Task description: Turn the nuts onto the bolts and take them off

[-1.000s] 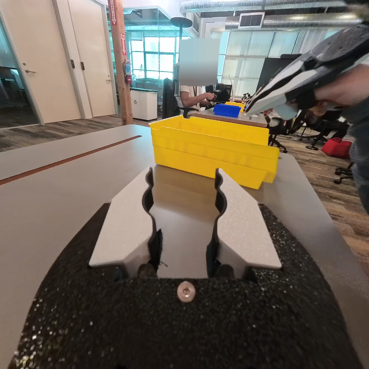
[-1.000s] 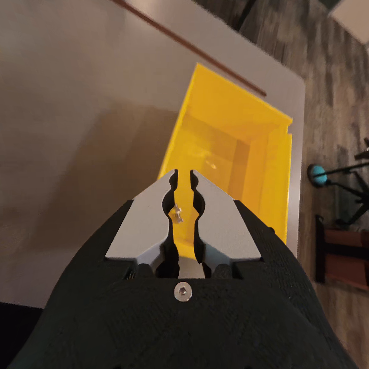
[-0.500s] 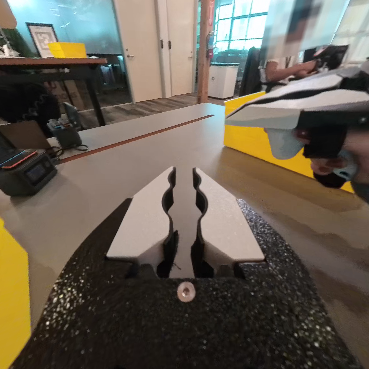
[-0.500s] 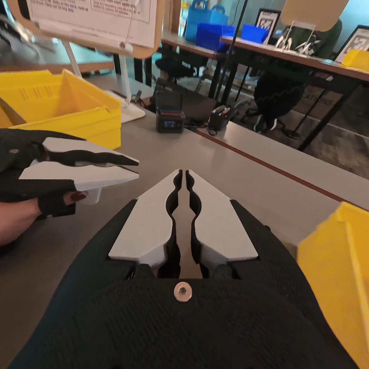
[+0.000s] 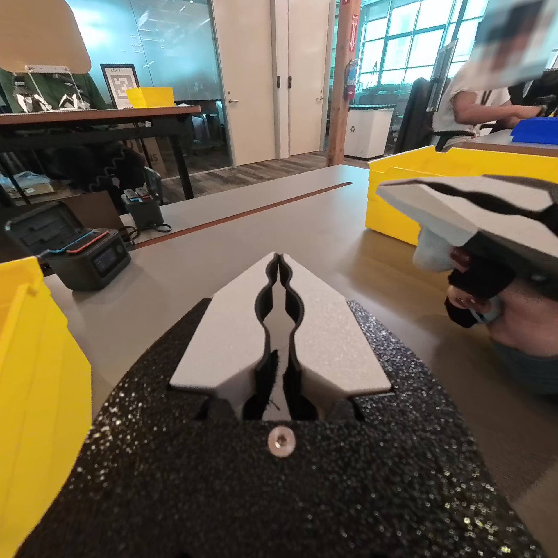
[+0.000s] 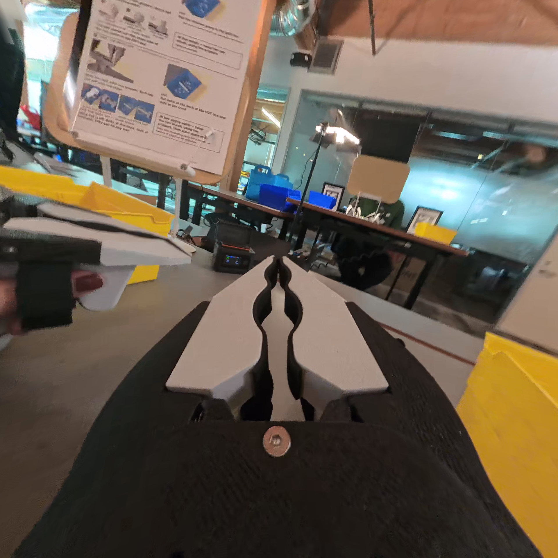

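No nut or bolt shows in either view. My left gripper (image 5: 278, 256) is shut and empty, its tips touching, held low over the grey table (image 5: 187, 271). My right gripper (image 6: 278, 259) is shut and empty too, level over the same table. Each gripper shows in the other's view: the right one at the right of the left wrist view (image 5: 471, 208), the left one at the left of the right wrist view (image 6: 99, 241). They point roughly side by side. A yellow bin (image 5: 401, 187) stands on the table's right, another yellow bin (image 5: 33, 377) on its left.
A dark charger case (image 5: 81, 253) with cables sits at the table's far left edge. A clipboard on a stand with an instruction sheet (image 6: 157, 78) rises behind the left bin (image 6: 120, 208). A person sits at a desk at the far right (image 5: 471, 99). More tables stand behind. There is about 9 cm between the tips of the two grippers.
Both grippers swung away from the right yellow bin toward the table's middle and levelled out. The left jaws went from wide open to shut; the right jaws closed fully.
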Motion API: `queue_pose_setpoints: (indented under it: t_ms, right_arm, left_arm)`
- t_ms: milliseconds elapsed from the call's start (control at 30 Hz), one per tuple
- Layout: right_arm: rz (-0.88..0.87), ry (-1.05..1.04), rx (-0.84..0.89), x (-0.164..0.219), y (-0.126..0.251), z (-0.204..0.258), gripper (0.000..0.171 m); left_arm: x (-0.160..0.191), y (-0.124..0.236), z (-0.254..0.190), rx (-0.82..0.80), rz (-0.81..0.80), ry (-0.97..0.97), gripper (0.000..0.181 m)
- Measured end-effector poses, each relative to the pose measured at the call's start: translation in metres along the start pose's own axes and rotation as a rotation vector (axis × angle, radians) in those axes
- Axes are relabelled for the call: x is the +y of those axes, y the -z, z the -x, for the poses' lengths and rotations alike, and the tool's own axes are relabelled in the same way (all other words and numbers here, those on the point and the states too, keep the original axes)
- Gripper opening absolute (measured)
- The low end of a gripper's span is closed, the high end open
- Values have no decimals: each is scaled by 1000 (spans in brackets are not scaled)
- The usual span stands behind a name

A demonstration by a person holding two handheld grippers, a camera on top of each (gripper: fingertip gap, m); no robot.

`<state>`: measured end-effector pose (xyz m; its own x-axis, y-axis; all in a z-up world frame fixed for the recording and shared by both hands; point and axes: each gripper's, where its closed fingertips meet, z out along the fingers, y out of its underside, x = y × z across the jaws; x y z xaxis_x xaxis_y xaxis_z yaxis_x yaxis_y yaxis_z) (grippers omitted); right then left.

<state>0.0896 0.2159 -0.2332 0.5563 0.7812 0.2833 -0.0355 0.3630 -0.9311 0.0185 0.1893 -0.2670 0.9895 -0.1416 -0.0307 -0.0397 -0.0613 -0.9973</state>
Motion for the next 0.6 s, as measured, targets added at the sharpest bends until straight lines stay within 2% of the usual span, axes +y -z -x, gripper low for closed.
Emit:
queue_pose_setpoints:
  t_ms: [133,333,500,600]
  right_arm:
    - [6,72,-27,3,-1,11,0]
    - [9,68,-52,5,-2,15,0]
    - [3,42,-67,4,-2,16,0]
    - [0,33,-80,4,-2,17,0]
  left_arm:
    - [-24,14,2,-33,-66,-45,1]
    - [-100,72,5,-38,-274,-50,0]
    - [-142,108,56,-128,-268,-52,0]
    - [-151,119,102,-179,-149,3,0]
